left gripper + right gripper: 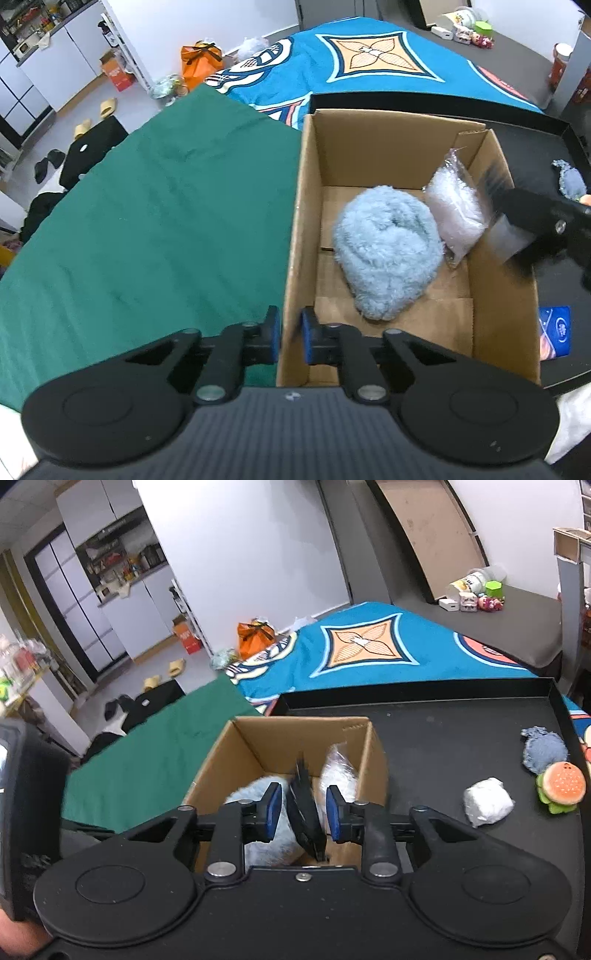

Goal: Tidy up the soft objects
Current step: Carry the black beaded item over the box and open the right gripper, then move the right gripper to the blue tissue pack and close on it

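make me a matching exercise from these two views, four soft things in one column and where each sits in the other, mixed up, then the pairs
Things
1. fluffy light blue item
2. clear bag of white stuffing
3. burger plush
4. white wad

Places
A. on the black tray, nearest the box's right wall
B. in the cardboard box, leaning against its right wall
C. at the tray's right edge, below the denim-blue piece
D. on the box floor, left of the bag

Pairs: 1-D, 2-B, 3-C, 4-A

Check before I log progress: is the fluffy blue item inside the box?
In. The fluffy blue item lies on the cardboard box floor, beside a clear bag.
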### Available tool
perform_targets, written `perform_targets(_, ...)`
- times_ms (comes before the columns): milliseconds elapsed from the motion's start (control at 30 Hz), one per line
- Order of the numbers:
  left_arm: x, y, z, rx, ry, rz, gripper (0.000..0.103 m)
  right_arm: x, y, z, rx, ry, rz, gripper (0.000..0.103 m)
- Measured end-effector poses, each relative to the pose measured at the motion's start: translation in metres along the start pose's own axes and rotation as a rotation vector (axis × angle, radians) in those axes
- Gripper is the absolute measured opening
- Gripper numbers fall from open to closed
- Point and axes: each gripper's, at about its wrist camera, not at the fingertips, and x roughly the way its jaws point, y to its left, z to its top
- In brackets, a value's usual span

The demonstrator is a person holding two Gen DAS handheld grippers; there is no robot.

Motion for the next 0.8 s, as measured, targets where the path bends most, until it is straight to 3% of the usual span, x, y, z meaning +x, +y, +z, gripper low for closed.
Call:
perform_targets(533,-0.009,-0.006,0.000,0.020,0.004,0.045,0.016,-0.029,-0.037,-0.017,0.051,-0.010,-0.063,0.046)
perform_targets(700,-0.013,-0.005,-0.001,0.015,0.009,0.070,0.027,-0.038,-0.050,-0.026,0.070,-0.018,-0.070,0.053)
perform_targets(800,-0.018,-0.004,-0.002,0.013,0.000,0.078,0.040,-0.043,-0.057,-0.033,0.079,-0.022,-0.077,0.060)
